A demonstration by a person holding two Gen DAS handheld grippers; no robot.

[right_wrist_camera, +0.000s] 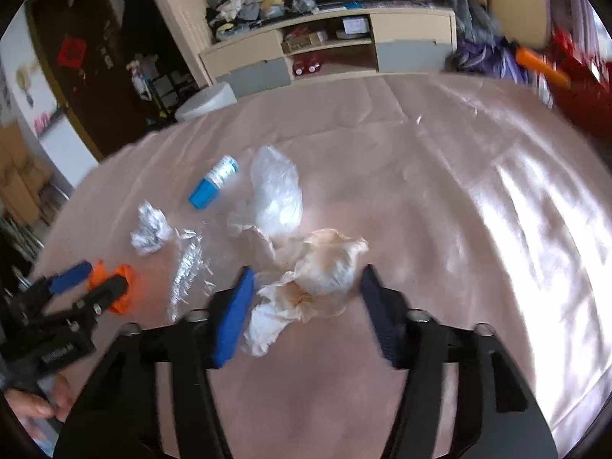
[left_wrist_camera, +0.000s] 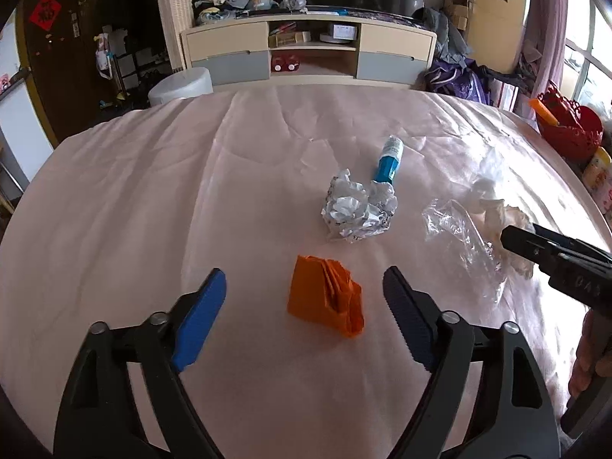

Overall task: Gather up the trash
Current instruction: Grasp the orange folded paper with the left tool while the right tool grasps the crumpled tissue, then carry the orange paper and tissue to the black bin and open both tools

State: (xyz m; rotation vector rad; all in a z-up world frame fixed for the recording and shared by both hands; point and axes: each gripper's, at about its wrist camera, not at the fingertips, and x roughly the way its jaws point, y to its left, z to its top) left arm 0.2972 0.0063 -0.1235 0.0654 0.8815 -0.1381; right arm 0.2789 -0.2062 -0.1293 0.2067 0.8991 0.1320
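Trash lies on a pink sheet (left_wrist_camera: 134, 199). My left gripper (left_wrist_camera: 304, 294) is open, its jaws on either side of a folded orange paper (left_wrist_camera: 325, 298), which also shows in the right wrist view (right_wrist_camera: 122, 287). Beyond it lie a crumpled foil ball (left_wrist_camera: 357, 210), a blue-and-white tube (left_wrist_camera: 388, 160) and a clear plastic wrapper (left_wrist_camera: 463, 237). My right gripper (right_wrist_camera: 306, 290) is open around a stained crumpled tissue (right_wrist_camera: 317, 275). A white plastic bag (right_wrist_camera: 277, 191), the foil ball (right_wrist_camera: 150, 227) and the tube (right_wrist_camera: 213, 186) lie behind it.
A beige cabinet (left_wrist_camera: 306, 49) with drawers and shelves stands past the far edge. A red basket (left_wrist_camera: 566, 126) sits at the right edge. A white round bin (left_wrist_camera: 179, 86) stands on the floor at the left.
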